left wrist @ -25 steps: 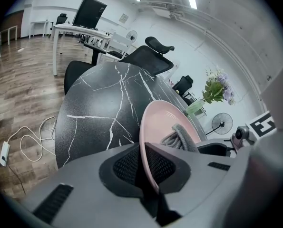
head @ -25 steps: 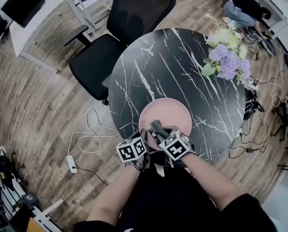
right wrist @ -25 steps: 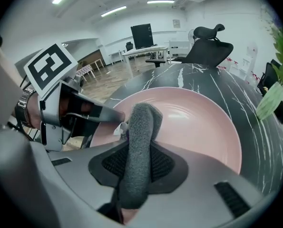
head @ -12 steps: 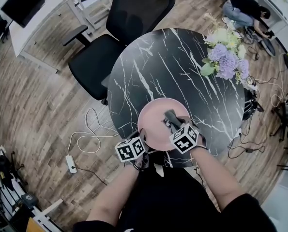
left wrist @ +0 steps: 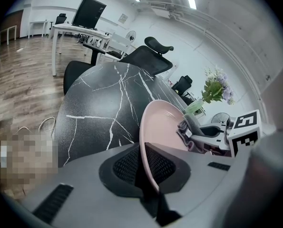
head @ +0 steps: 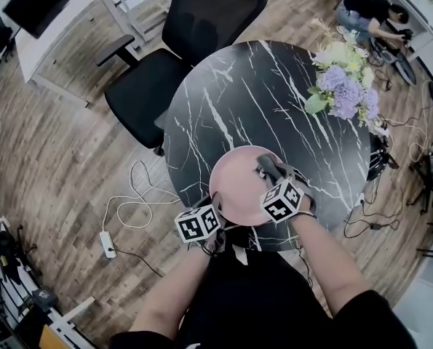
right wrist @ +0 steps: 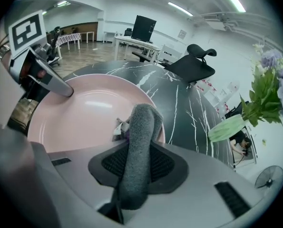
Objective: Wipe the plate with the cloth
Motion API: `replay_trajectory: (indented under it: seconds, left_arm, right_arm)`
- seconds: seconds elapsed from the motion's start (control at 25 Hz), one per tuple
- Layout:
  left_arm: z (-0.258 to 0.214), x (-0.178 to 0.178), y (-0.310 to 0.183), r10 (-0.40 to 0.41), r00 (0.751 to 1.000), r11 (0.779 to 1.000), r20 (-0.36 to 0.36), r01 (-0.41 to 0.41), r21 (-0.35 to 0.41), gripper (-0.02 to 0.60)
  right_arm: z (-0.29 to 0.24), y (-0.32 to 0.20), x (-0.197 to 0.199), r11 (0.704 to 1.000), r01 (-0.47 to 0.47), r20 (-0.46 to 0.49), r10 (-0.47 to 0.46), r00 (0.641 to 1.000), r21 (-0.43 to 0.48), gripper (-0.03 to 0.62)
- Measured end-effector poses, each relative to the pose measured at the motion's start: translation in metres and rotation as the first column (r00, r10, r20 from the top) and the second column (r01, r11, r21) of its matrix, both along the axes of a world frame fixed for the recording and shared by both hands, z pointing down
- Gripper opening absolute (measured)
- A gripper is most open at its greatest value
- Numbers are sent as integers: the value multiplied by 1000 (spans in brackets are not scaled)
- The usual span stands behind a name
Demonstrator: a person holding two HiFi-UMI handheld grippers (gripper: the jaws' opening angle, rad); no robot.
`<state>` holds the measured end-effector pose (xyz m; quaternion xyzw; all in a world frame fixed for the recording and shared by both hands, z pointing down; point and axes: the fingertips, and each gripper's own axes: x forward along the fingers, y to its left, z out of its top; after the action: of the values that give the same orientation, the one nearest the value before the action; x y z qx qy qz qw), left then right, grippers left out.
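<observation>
The pink plate (head: 234,187) is set at the near edge of the marble table (head: 274,86). Its near-left rim is clamped between the narrow-set jaws of the left gripper (left wrist: 148,167), the rim seen edge-on between them. A grey cloth (right wrist: 140,141) is gripped in the jaws of the right gripper (head: 268,173) and is pressed onto the plate's right side. Flowers (head: 343,86) are stood at the table's far right.
</observation>
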<state>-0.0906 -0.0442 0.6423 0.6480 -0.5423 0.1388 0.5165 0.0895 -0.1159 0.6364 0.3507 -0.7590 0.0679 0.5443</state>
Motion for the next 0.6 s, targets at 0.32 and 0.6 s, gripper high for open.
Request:
replay_trajectory:
  seconds: [0.32, 0.6]
  left_arm:
    - [0, 0, -1, -14, 1000, 1000, -1, 14, -4, 44]
    - [0, 1, 0, -23, 1000, 1000, -3, 23, -7, 43]
  right_arm:
    - [-13, -14, 3, 984, -168, 122, 161, 979, 50, 110]
    - [-18, -2, -19, 966, -238, 277, 257, 926, -103, 110]
